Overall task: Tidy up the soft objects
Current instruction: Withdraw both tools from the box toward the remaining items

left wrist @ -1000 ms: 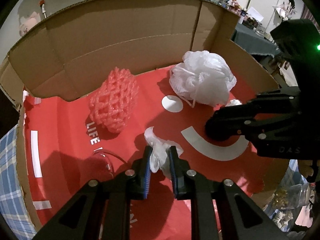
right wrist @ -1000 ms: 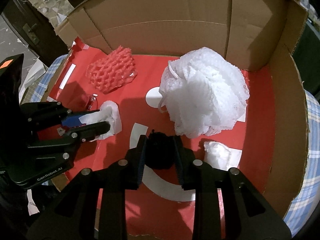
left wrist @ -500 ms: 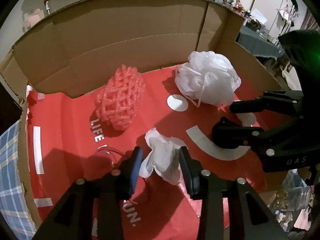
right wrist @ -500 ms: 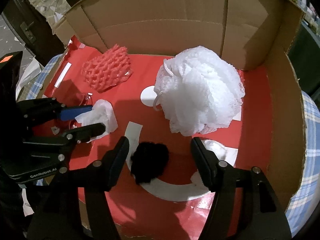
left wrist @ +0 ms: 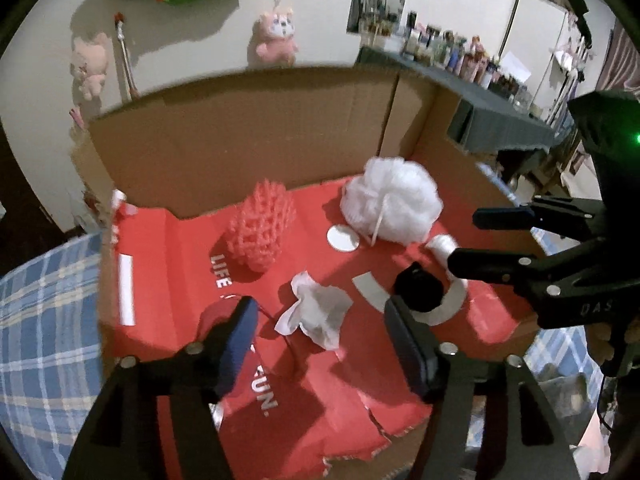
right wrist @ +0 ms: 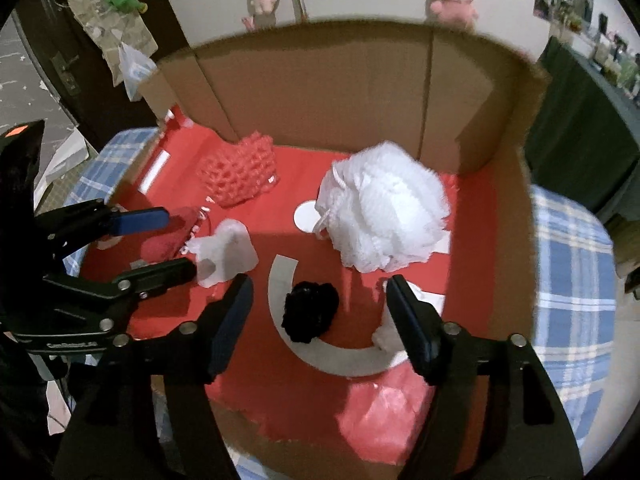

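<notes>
An open cardboard box (left wrist: 240, 148) with a red liner holds the soft things. A crumpled white tissue (left wrist: 316, 314) lies on the liner under my left gripper (left wrist: 320, 308), whose jaws are opening and do not touch it. In the right wrist view a black fluffy ball (right wrist: 310, 312) lies on the liner under my right gripper (right wrist: 319, 286), whose jaws are also opening, clear of it. Farther back sit a pink foam net (left wrist: 262, 232) and a white bath pouf (left wrist: 394, 206). A small white wad (right wrist: 390, 332) lies by the right finger.
The box stands on a blue plaid cloth (right wrist: 572, 280). Its walls (right wrist: 320, 92) rise at the back and right. A crumpled red plastic bag (right wrist: 380, 412) lies at the box's near edge. Pink plush toys (left wrist: 276, 36) hang on the wall; a shelf of bottles (left wrist: 452, 56) is at far right.
Both grippers opened and rose away from the box floor. The left let go of the white tissue and the right let go of the black ball; both things now lie on the liner.
</notes>
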